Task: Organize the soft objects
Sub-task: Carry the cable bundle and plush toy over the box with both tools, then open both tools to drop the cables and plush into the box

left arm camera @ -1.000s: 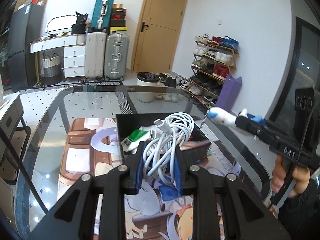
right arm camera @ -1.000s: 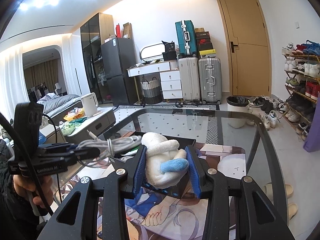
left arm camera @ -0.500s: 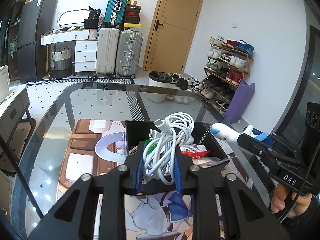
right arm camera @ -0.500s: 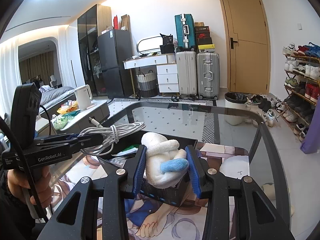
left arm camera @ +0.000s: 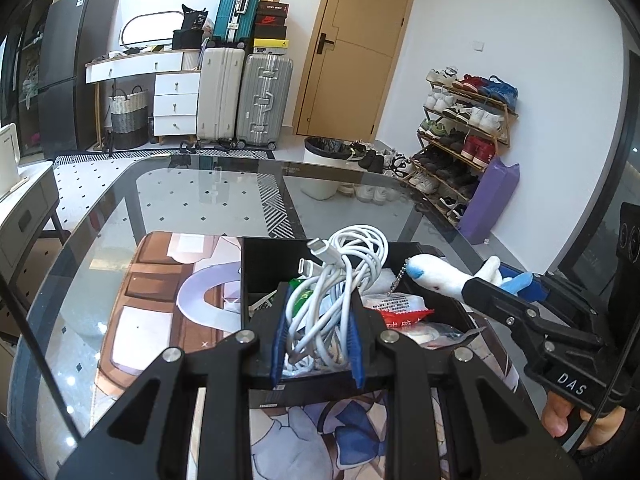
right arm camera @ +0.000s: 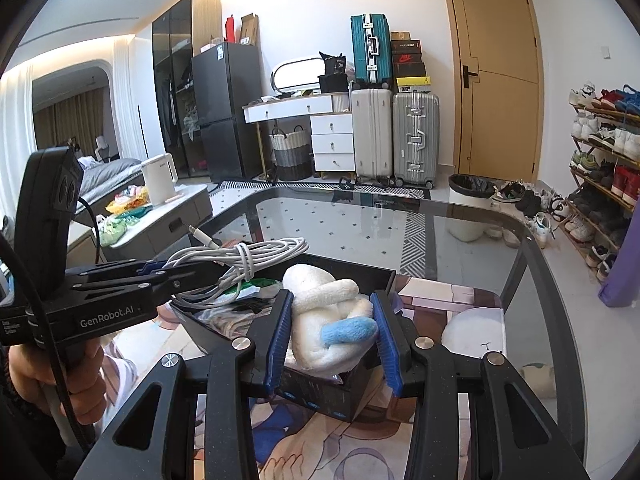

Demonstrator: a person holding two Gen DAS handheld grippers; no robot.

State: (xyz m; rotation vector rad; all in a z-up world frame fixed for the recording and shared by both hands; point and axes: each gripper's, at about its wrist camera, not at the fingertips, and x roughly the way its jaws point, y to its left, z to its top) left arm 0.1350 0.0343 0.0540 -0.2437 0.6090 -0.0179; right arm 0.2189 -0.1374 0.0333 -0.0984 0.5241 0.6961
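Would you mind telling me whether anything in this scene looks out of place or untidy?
Nothing looks spilled or damaged. The only untidiness is the black box, crammed with wrappers. The left gripper holds a loosely bundled white cable over it, and the right gripper holds a white plush toy.

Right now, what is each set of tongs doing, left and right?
Left tongs: closed on the coiled white cable.
Right tongs: closed on the white plush toy.

box on table, cable left of plush
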